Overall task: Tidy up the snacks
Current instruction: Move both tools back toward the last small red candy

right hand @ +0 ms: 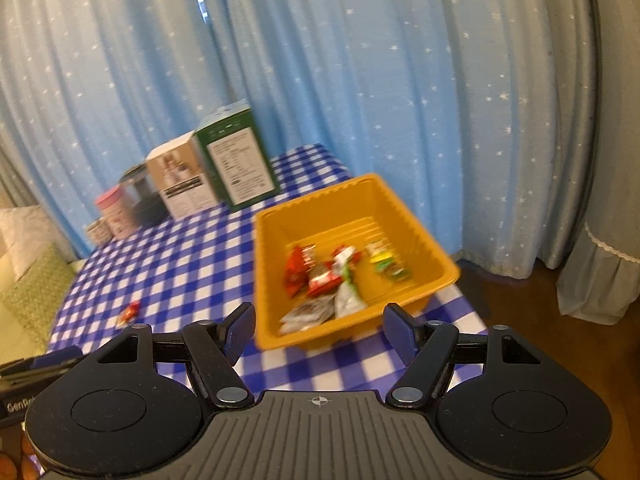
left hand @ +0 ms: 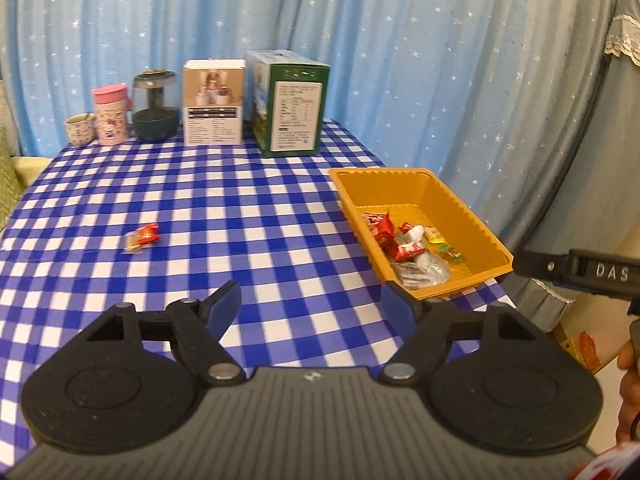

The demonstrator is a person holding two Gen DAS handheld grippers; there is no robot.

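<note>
Snacks are found in two places. One loose wrapped snack [left hand: 142,237], red and tan, is seen lying alone on the blue checked tablecloth [left hand: 224,208], ahead and to the left of the left gripper [left hand: 311,305] and well apart from it. In the right wrist view the same snack [right hand: 130,313] is noted far to the left of the right gripper [right hand: 319,331].

At the far edge of the table, ahead of the left gripper, a row of items is recorded from left to right: a small patterned cup [left hand: 80,129], a pink-lidded canister [left hand: 112,114], a dark glass pot [left hand: 155,107], a white carton [left hand: 213,103] and a green carton [left hand: 289,103], all upright and set close together.

The left gripper is held above the cloth with its jaws spread wide; nothing is held between them.

The remaining snacks [left hand: 408,250] are gathered inside the orange tray [left hand: 460,200], ahead and to the right of the left gripper, just beyond its right finger. Red, white, yellow and green wrappers are distinguished; individual items cannot be counted with certainty.

The right gripper is likewise held wide open and empty, with the tray [right hand: 416,224] directly ahead, its near rim lying between the two fingertips in the view. Whether the tray is touched cannot be told.
</note>
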